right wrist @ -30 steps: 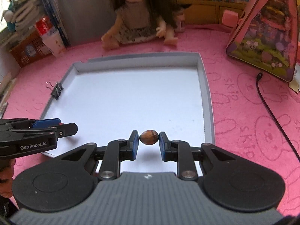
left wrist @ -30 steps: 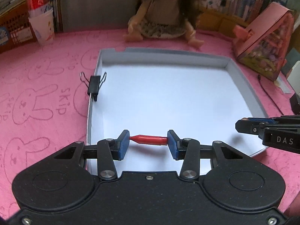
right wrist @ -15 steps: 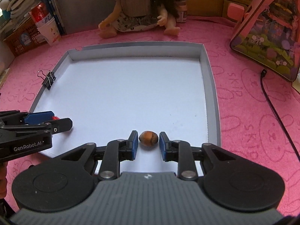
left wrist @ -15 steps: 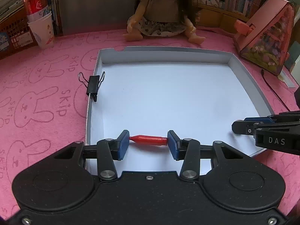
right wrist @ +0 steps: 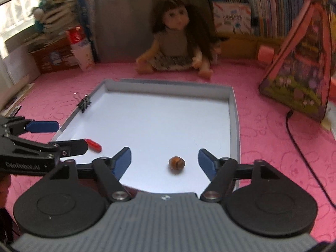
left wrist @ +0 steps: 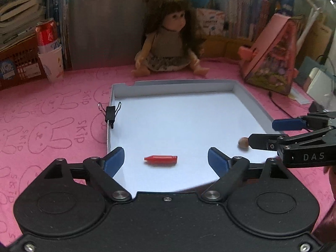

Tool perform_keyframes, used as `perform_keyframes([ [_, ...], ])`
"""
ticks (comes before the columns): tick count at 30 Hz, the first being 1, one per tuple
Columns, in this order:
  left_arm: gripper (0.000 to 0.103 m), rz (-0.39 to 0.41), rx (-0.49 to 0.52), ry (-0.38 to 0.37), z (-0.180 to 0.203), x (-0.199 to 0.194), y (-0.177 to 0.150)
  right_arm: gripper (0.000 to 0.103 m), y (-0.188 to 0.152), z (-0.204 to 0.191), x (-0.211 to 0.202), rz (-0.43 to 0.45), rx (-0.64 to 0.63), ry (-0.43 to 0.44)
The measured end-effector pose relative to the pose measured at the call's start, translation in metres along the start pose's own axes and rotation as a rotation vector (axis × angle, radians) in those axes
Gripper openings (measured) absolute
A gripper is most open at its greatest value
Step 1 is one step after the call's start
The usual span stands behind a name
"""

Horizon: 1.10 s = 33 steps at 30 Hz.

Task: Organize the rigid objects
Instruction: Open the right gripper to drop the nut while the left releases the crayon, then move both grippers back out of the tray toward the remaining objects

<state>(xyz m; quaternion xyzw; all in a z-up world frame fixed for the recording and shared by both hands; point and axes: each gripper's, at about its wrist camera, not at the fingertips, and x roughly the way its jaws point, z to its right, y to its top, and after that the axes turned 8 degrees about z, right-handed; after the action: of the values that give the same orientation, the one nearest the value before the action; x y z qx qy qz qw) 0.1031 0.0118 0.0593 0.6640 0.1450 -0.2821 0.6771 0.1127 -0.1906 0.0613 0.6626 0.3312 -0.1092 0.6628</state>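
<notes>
Left wrist view: left claw opening, released; red cap lies loose between the jaws, touching neither, long axis 3 to 9 o'clock.
Right wrist view: right claw opening, released; nut rests free just ahead.
Nearer hand: each claw to its own piece.
Surface: white tray on pink mat, binder clip at 10 o'clock.
Room: doll, books behind.
</notes>
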Motion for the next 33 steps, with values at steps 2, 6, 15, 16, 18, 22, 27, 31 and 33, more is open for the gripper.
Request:
perform_keyframes([
  [2, 0.086, 0.022, -0.001, -0.011, -0.002, -0.010, -0.008, 0.085, -0.006, -0.004, -0.010, 0.039, -0.043, 0.003],
  [6, 0.086, 0.046, -0.017, -0.018, -0.007, -0.025, -0.027, 0.088, -0.022, -0.009, -0.028, 0.099, -0.107, 0.008],
  [15, 0.086, 0.053, -0.023, -0.027, -0.014, -0.050, -0.066, 0.091, -0.062, -0.012, -0.056, 0.174, -0.193, 0.019],
  [16, 0.086, 0.059, -0.015, -0.022, -0.014, -0.052, -0.070, 0.091, -0.065, -0.011, -0.058, 0.176, -0.200, 0.027],
  [18, 0.086, 0.076, 0.006, -0.013, -0.013, -0.059, -0.077, 0.091, -0.072, -0.010, -0.061, 0.174, -0.212, 0.042],
  [22, 0.076, 0.087, 0.046, 0.008, -0.011, -0.069, -0.087, 0.090, -0.081, -0.007, -0.066, 0.153, -0.223, 0.063],
  [27, 0.061, 0.068, 0.057, 0.005, -0.011, -0.073, -0.095, 0.083, -0.092, -0.007, -0.070, 0.126, -0.232, 0.120],
  [31, 0.053, 0.056, 0.061, -0.002, -0.009, -0.072, -0.099, 0.076, -0.098, -0.015, -0.070, 0.112, -0.278, 0.136],
  [33, 0.047, 0.049, 0.061, 0.002, -0.009, -0.072, -0.100, 0.073, -0.101, -0.019, -0.070, 0.107, -0.304, 0.138],
])
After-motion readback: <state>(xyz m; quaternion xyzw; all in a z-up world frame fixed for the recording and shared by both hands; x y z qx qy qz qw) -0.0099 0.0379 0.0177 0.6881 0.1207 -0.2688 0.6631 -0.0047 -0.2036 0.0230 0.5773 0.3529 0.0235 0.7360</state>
